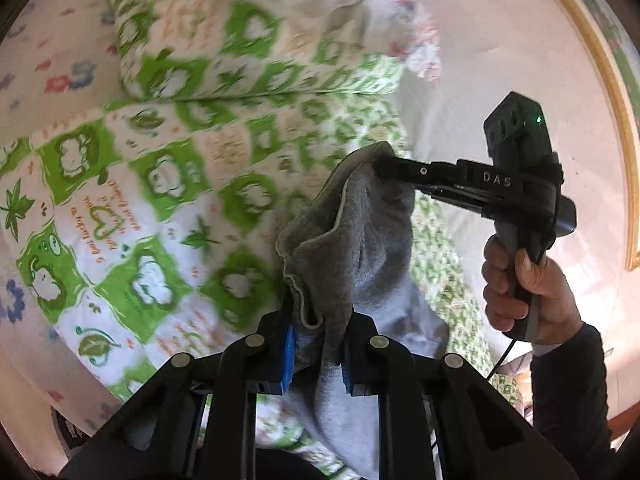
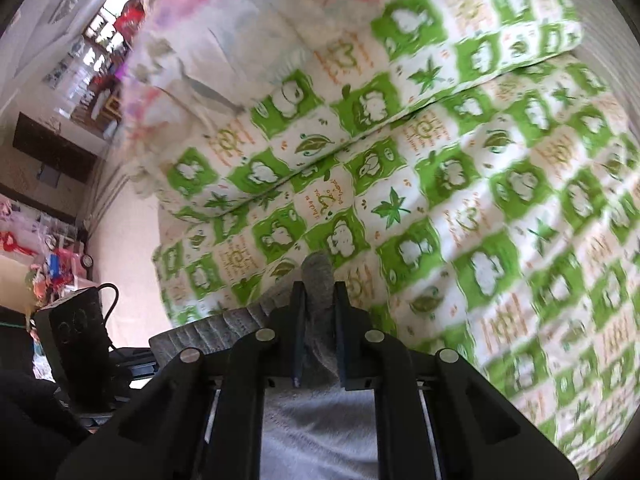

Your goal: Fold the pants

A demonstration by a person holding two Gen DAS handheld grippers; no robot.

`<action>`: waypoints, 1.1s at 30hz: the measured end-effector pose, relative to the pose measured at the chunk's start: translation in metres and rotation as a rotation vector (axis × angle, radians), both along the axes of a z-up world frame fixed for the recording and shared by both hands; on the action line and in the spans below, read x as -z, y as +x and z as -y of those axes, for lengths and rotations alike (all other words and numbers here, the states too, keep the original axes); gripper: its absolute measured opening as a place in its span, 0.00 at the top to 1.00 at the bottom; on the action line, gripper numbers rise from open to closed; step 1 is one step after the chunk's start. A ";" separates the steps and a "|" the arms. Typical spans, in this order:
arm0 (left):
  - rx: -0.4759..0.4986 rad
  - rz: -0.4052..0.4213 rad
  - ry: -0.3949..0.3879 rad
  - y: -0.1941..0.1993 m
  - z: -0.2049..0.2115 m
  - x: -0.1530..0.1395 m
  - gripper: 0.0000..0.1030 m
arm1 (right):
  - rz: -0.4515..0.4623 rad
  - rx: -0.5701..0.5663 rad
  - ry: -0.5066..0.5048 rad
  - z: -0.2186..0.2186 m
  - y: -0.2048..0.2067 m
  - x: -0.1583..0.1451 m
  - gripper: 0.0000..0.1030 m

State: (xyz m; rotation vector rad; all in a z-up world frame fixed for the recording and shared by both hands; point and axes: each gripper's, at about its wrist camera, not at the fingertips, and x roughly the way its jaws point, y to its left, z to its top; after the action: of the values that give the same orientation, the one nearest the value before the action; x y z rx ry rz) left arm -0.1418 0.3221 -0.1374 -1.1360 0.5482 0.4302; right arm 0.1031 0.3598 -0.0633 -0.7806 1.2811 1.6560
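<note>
Grey pants point(image 1: 356, 248) hang bunched in the air above a bed. My left gripper point(image 1: 318, 352) is shut on one edge of the cloth at the bottom of the left wrist view. My right gripper point(image 1: 380, 166) comes in from the right, held by a hand, and is shut on another edge higher up. In the right wrist view the right gripper point(image 2: 318, 320) pinches a grey fold of the pants point(image 2: 318, 276). The rest of the cloth drops below the jaws, out of sight. The left gripper's body point(image 2: 80, 336) shows at lower left.
A green-and-white patterned quilt point(image 1: 132, 208) covers the bed point(image 2: 500, 216), with a folded quilt point(image 1: 224, 44) stacked behind it. A pale wall point(image 1: 500, 60) and a gold-framed edge point(image 1: 608, 92) lie right. A cluttered room with shelves point(image 2: 92, 60) lies far left.
</note>
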 end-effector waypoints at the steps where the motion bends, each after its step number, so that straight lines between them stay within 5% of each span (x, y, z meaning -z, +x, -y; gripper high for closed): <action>1: 0.007 0.007 0.006 0.001 0.003 -0.004 0.84 | -0.005 0.008 0.008 0.005 0.005 -0.006 0.87; 19: 0.274 0.071 0.115 0.050 0.119 -0.077 0.84 | -0.023 0.203 0.139 0.169 0.078 -0.094 0.88; 33: 0.598 0.078 0.193 0.104 0.256 -0.112 0.84 | -0.036 0.435 0.231 0.352 0.139 -0.118 0.88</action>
State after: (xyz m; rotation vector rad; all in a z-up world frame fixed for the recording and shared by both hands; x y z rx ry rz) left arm -0.0376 0.0662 -0.0259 -0.7523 0.7282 -0.0793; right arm 0.2417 0.0075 0.0542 -0.3054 1.1594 1.4318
